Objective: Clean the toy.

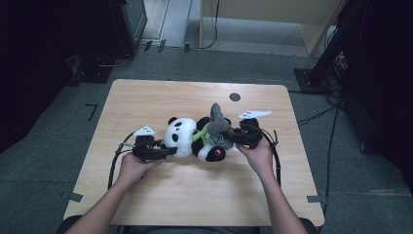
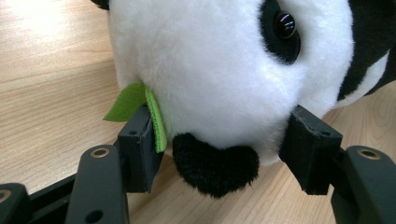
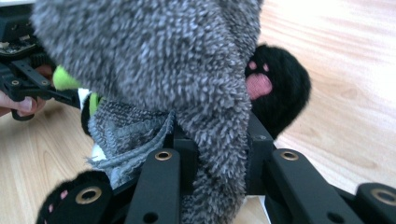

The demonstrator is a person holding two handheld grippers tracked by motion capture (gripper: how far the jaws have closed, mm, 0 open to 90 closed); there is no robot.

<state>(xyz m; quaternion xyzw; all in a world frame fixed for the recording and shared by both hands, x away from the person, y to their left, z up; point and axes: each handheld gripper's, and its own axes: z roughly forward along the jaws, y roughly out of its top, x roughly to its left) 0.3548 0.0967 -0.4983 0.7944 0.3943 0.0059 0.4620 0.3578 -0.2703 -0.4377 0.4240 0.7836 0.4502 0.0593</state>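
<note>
A black-and-white panda plush [image 1: 182, 139] lies on its side in the middle of the wooden table [image 1: 146, 97]. My left gripper [image 1: 168, 152] is closed on its head from the left. In the left gripper view the pads press both sides of the white muzzle [image 2: 224, 70], and one pad pins a green felt leaf [image 2: 128, 100]. A fuzzy grey cloth [image 1: 219, 124] sits on the panda's body. My right gripper [image 1: 233, 138] is shut on it; the grey cloth [image 3: 154, 60] is pinched between the jaws. A black foot with a pink paw print [image 3: 275, 88] shows behind it.
A small dark round mark [image 1: 234, 96] lies on the table's far side. Cables [image 1: 277, 161] trail from both grippers across the tabletop. Dark equipment stands and wires are on the floor to the right, and light wooden furniture [image 1: 272, 14] stands beyond the table.
</note>
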